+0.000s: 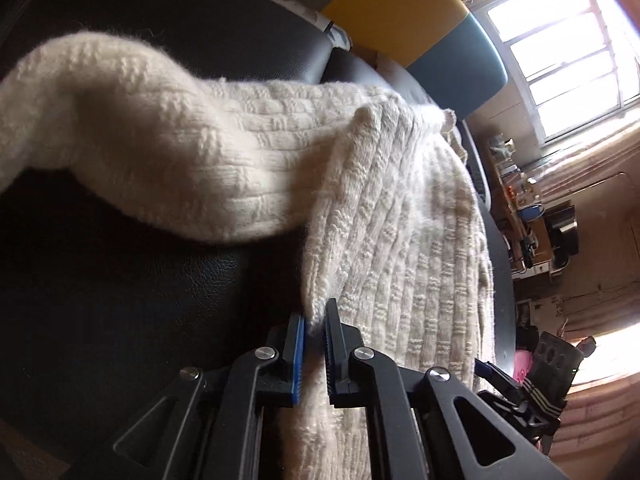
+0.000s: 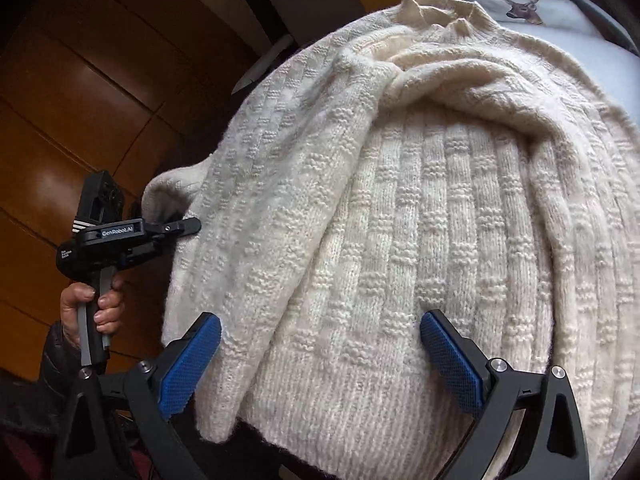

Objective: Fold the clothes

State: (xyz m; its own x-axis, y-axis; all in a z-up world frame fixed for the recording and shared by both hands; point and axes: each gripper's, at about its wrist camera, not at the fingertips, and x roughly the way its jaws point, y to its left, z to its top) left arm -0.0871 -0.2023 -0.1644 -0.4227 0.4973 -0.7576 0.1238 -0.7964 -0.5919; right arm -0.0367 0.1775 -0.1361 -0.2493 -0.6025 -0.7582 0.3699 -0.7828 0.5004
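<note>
A cream knitted sweater (image 2: 420,208) lies spread on a dark leather seat (image 1: 120,288), collar at the far end. My left gripper (image 1: 315,322) is shut on the sweater's side edge (image 1: 316,308); a sleeve (image 1: 120,128) hangs across above the seat. In the right wrist view the left gripper (image 2: 188,226) shows at the sweater's left edge, held by a hand. My right gripper (image 2: 320,344) is wide open and empty, its blue pads (image 2: 448,364) hovering over the ribbed hem.
A wooden floor (image 2: 72,92) lies left of the seat. A cushion with a deer print (image 2: 520,10) lies beyond the collar. A yellow and blue chair back (image 1: 420,28), a bright window (image 1: 580,52) and a cluttered desk (image 1: 528,216) stand to the right.
</note>
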